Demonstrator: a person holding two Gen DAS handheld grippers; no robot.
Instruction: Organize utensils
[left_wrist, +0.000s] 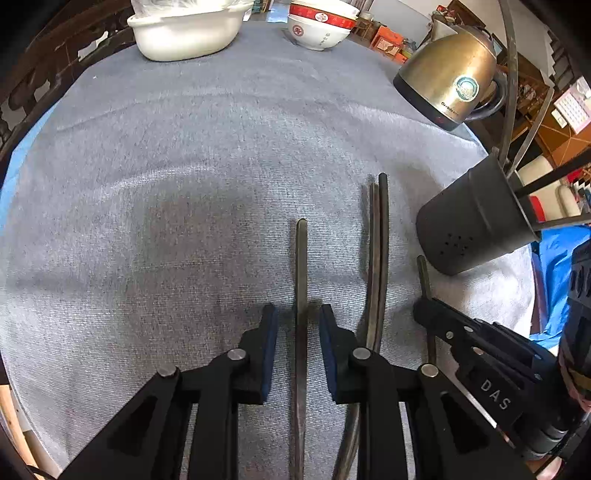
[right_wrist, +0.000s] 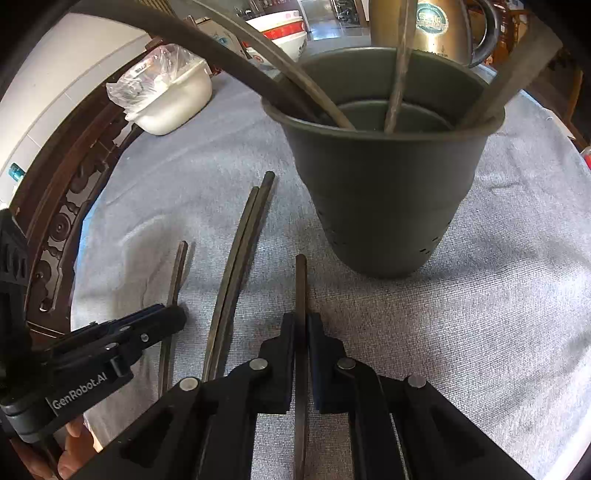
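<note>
Dark chopsticks lie on the grey tablecloth. My left gripper (left_wrist: 298, 317) is open, its pads either side of one chopstick (left_wrist: 301, 266) without touching it; the gripper also shows in the right wrist view (right_wrist: 173, 314). My right gripper (right_wrist: 301, 325) is shut on another chopstick (right_wrist: 301, 284), which lies low on the cloth; the gripper also shows in the left wrist view (left_wrist: 424, 306). A pair of chopsticks (left_wrist: 378, 243) lies between the two (right_wrist: 240, 254). A dark green holder cup (right_wrist: 384, 173) with several chopsticks stands just beyond my right gripper (left_wrist: 476, 221).
A brass kettle (left_wrist: 450, 74) stands behind the cup. A white basin (left_wrist: 184, 31) and red-and-white bowls (left_wrist: 319, 26) sit at the table's far edge. A carved dark wooden chair back (right_wrist: 62, 206) runs along the left side.
</note>
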